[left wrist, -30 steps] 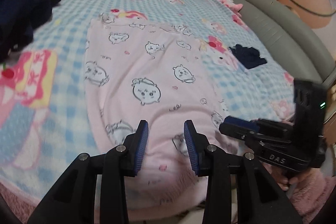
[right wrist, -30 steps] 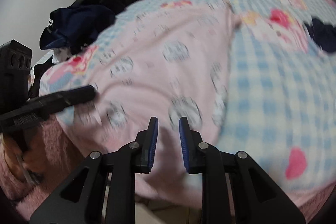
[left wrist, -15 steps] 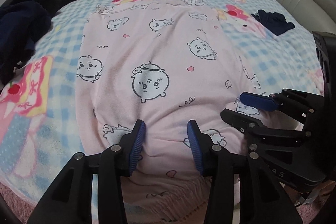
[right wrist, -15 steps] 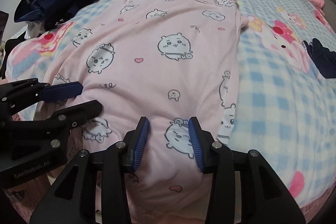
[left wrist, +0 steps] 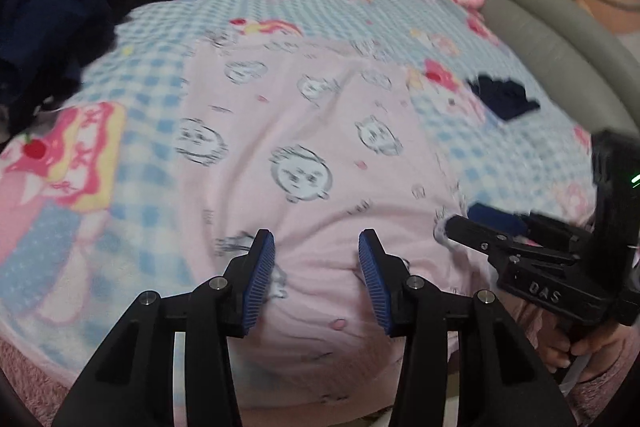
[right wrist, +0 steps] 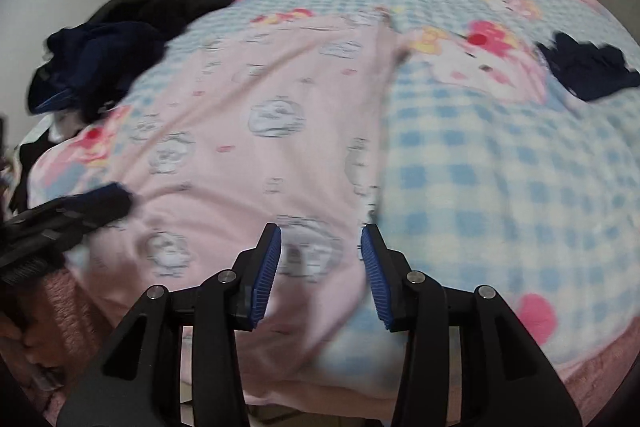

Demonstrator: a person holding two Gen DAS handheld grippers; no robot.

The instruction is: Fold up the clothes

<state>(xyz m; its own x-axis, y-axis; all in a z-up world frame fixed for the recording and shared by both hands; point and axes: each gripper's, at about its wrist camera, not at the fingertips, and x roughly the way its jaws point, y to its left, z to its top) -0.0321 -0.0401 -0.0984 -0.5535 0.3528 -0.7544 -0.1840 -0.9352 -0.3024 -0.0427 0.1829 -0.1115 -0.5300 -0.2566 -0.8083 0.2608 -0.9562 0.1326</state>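
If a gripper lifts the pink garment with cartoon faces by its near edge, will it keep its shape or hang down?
The pink garment probably hangs limp: it follows the curve of the checked blanket and droops over the bed edge. It looks thin and soft, so likely light. Both the left gripper and right gripper are open, gripping nothing.

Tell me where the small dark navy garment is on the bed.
The small navy garment lies alone, right of the pink garment, on the checked blanket near the grey bed frame.
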